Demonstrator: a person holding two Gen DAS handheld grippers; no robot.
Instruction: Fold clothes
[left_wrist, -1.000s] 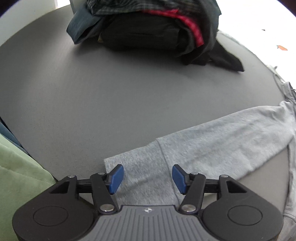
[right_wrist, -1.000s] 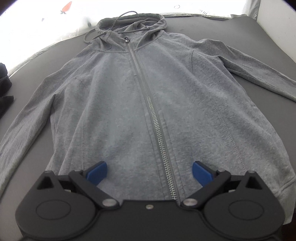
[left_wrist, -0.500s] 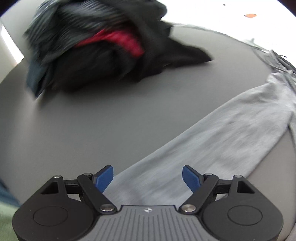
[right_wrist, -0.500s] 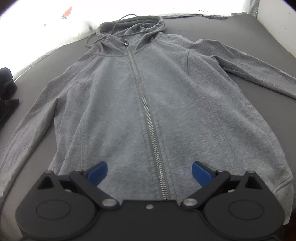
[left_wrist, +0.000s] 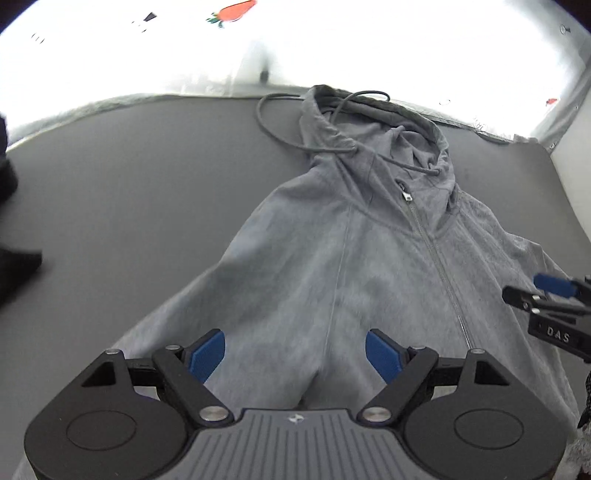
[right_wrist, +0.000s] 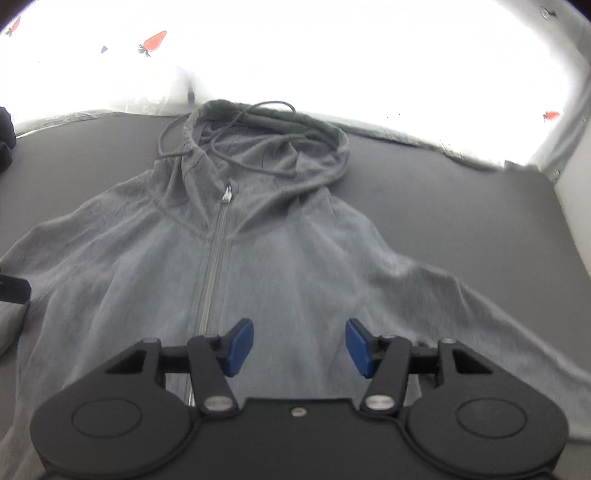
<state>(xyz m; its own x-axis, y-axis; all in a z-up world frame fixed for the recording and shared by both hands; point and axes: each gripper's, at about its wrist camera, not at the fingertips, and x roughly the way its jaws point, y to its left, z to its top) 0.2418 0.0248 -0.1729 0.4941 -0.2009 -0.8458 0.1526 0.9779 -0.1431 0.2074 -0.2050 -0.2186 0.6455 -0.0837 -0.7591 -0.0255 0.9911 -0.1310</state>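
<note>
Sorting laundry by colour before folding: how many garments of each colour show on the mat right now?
Grey: 1, the zip hoodie lying flat, front up, on the dark mat
Black: 1, a dark clothing bundle at the left edge, mostly cut off, so it may be more than one piece
Total: 2

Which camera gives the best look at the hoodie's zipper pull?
The right wrist view: the zipper pull hangs bright and clear below the hood, nearer the frame's centre. The left wrist view also shows the pull, but smaller, darker and off to the side.
</note>
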